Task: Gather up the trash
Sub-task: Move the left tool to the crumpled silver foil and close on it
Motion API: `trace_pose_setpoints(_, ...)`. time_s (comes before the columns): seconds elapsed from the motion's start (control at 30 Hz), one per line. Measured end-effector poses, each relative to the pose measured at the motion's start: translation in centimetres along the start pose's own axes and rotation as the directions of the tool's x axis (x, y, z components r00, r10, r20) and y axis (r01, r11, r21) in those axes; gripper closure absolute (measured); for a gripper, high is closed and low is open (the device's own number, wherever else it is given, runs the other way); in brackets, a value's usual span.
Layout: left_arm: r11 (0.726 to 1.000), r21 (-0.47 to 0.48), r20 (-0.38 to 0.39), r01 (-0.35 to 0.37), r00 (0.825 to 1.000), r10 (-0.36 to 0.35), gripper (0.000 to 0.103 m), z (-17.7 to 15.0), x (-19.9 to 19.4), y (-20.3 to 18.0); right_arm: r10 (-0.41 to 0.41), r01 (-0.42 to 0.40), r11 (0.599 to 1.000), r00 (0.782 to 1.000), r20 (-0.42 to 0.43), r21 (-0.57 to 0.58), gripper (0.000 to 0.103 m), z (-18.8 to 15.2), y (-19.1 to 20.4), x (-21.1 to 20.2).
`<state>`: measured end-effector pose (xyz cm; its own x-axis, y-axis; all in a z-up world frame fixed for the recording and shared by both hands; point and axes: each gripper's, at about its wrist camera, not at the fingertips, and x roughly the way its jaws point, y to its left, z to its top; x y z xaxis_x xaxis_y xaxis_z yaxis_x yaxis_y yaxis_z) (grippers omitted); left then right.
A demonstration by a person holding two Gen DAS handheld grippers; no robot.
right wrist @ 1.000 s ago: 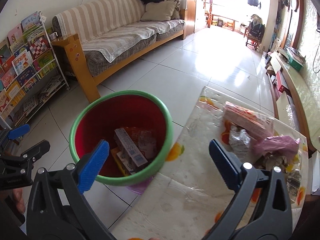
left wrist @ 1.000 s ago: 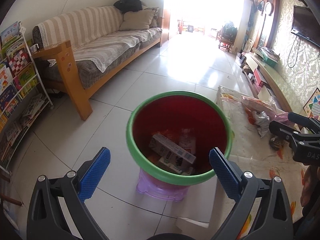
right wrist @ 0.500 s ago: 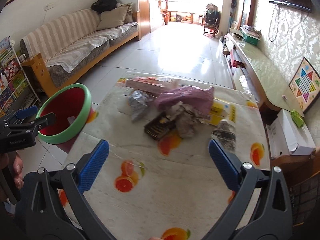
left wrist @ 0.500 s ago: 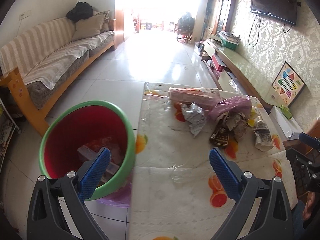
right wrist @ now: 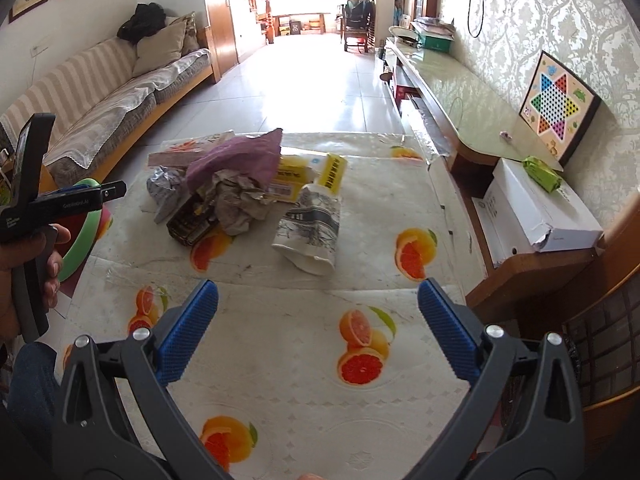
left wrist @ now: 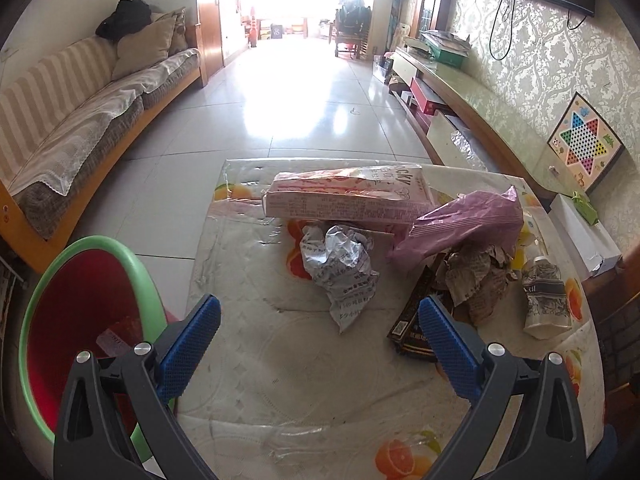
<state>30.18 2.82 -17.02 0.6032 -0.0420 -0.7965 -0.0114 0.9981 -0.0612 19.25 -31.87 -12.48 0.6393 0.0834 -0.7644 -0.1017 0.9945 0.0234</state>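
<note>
A pile of trash lies on the fruit-print table: a pink box, a crumpled silver wrapper, a purple bag, crumpled brown paper, a dark box and a crushed paper cup. My left gripper is open and empty, just short of the wrapper. My right gripper is open and empty over the table, short of the cup. A green-rimmed red bin with some trash in it stands left of the table.
A sofa runs along the left wall. A low cabinet with a star-board game lines the right wall. A white box sits right of the table. Tiled floor stretches ahead.
Both grippers have swung right from over the bin to face the trash pile on the table. Both stay open and empty.
</note>
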Motion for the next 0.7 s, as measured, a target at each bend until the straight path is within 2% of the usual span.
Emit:
trace_pose_setpoints(0.4,0.999,-0.037,-0.109,-0.035,0.994,0.031,0.009,1.8,8.2,-0.8,-0.033,0.034,0.999,0.999,-0.041,0.026,0.005,-1.7,-2.6,0.7)
trace_pose_setpoints(0.53,0.998,-0.027,-0.132,-0.062,0.990,0.058,0.024,1.9,9.6,-1.1,-0.040,0.043,0.998,0.998,-0.055,0.047,0.005,-2.0,-3.4,0.8)
trace_pose_setpoints(0.67,0.998,-0.011,-0.145,-0.068,0.987,0.066,0.047,1.9,10.2,-1.4,-0.050,0.053,0.997,0.997,-0.062,0.055,0.004,-2.3,-3.9,1.0)
trace_pose_setpoints(0.7,0.997,-0.004,-0.142,-0.071,0.987,0.070,0.048,1.9,10.1,-1.5,-0.052,0.056,0.997,0.997,-0.065,0.054,0.005,-2.3,-3.9,1.0)
